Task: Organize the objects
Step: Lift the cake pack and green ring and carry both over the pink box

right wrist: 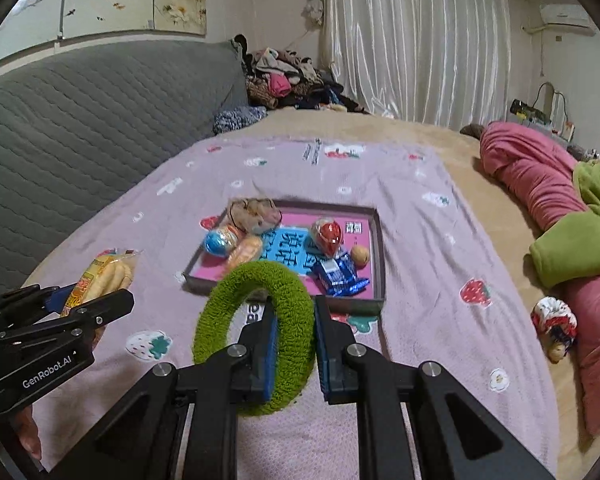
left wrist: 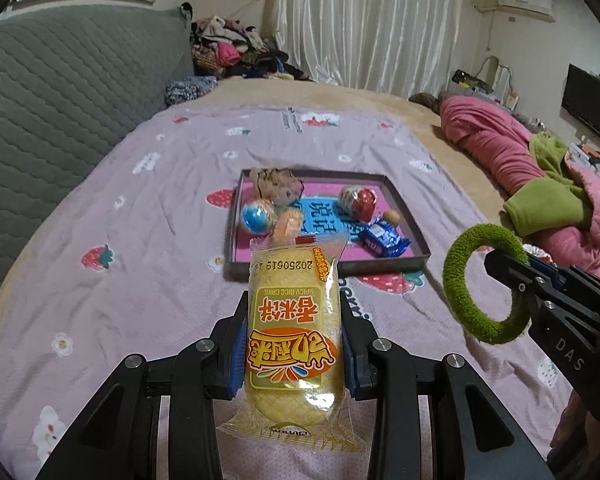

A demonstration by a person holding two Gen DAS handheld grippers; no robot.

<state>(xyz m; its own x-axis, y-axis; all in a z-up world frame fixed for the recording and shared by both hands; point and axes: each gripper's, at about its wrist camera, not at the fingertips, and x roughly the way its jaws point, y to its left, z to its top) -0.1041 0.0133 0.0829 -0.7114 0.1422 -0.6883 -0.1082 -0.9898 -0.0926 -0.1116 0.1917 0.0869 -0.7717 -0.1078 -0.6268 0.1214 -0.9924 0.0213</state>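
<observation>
My left gripper point(left wrist: 293, 304) is shut on a yellow rice-cake packet point(left wrist: 290, 360), held lengthwise above the pink strawberry bedsheet. From the right wrist view the same packet point(right wrist: 104, 276) sticks out of the left gripper point(right wrist: 100, 304) at the left edge. The right gripper point(right wrist: 296, 312) is shut on one side of a fuzzy green ring point(right wrist: 216, 320), which stands upright. That ring point(left wrist: 460, 308) and the right gripper point(left wrist: 500, 264) also show at the right of the left wrist view. Ahead of both lies a shallow dark-rimmed tray point(left wrist: 328, 270) point(right wrist: 380, 256) with a pink floor.
Several wrapped snacks and a brown fabric pouch point(left wrist: 278, 186) lie in the tray. A grey quilted headboard point(left wrist: 60, 92) runs along the left. A pink and green quilt point(left wrist: 520, 160) is bunched on the right, with a red-white scrunchie point(right wrist: 554, 320) beside it. Clothes point(left wrist: 228, 50) are piled at the back.
</observation>
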